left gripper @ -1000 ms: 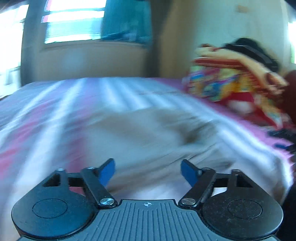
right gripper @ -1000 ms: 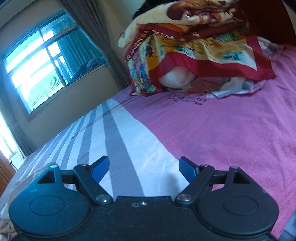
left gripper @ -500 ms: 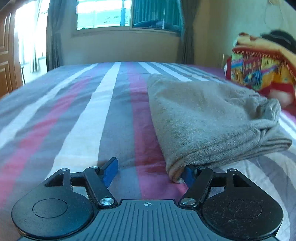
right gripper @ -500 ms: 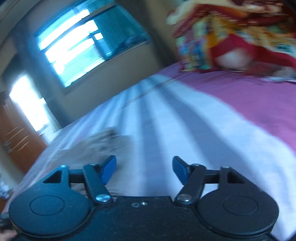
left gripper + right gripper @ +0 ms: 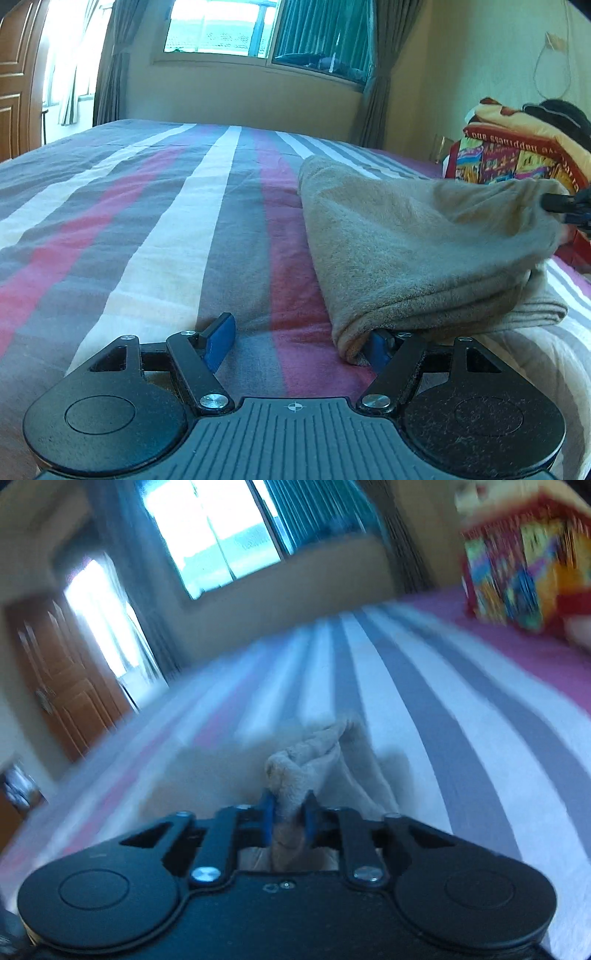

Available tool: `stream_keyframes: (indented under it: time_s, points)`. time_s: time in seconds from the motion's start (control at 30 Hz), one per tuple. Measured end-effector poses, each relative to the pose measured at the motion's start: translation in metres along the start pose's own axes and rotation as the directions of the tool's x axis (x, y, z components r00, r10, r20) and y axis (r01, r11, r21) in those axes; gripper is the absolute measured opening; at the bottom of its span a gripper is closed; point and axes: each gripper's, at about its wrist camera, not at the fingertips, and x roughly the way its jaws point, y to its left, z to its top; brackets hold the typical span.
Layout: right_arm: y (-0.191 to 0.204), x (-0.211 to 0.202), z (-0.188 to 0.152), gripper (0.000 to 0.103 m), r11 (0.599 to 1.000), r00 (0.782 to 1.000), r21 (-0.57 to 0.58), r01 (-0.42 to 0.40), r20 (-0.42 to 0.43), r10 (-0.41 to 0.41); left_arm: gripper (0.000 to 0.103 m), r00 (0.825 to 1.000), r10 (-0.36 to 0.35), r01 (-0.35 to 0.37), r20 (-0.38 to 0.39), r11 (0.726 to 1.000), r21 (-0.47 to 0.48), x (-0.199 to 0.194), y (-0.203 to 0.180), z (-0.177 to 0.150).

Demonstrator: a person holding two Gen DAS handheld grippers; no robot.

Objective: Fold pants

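Observation:
The beige fleece pants [image 5: 406,240] lie folded on the striped bed [image 5: 166,221], right of centre in the left wrist view. My left gripper [image 5: 299,338] is open at the pants' near corner; the cloth's edge drapes over its right finger [image 5: 378,349]. My right gripper [image 5: 288,821] is shut on a bunched fold of the pants [image 5: 306,753] and lifts it off the bed. It shows at the right edge of the left wrist view [image 5: 569,210], pulling the top layer up. The right wrist view is blurred.
A pile of colourful blankets [image 5: 517,155] sits at the bed's far right, also in the right wrist view [image 5: 524,572]. A window with curtains [image 5: 258,33] is behind the bed. A wooden door [image 5: 62,675] stands at the left.
My right gripper has swung left, closed on the pants' far edge and lifted it. My left gripper has settled at the near corner and stayed open.

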Motion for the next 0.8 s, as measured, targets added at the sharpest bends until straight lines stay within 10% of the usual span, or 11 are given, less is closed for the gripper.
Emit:
stream_keyframes:
  time_s: [0.23, 0.3, 0.57, 0.8]
  points:
    - [-0.034, -0.011, -0.022, 0.038, 0.975, 0.992, 0.204, 0.085, -0.107, -0.064, 0.073, 1.0, -0.003, 0.003, 0.001, 1.0, -0.004, 0.004, 0.0, -0.001]
    - [-0.035, -0.019, -0.024, 0.086, 0.972, 0.994, 0.222, 0.07, -0.095, -0.05, 0.073, 1.0, -0.003, 0.003, 0.001, 1.0, -0.004, 0.004, 0.0, -0.001]
    - [-0.053, 0.033, -0.028, 0.04, 0.935, 0.978, 0.348, 0.062, -0.207, 0.013, 0.073, 1.0, 0.002, -0.003, -0.012, 1.0, -0.003, 0.004, -0.002, 0.0]
    - [-0.015, -0.037, -0.01, 0.036, 0.963, 0.994, 0.248, -0.102, 0.074, 0.086, 0.075, 1.0, -0.007, 0.007, 0.005, 1.0, -0.021, 0.004, 0.0, -0.001]
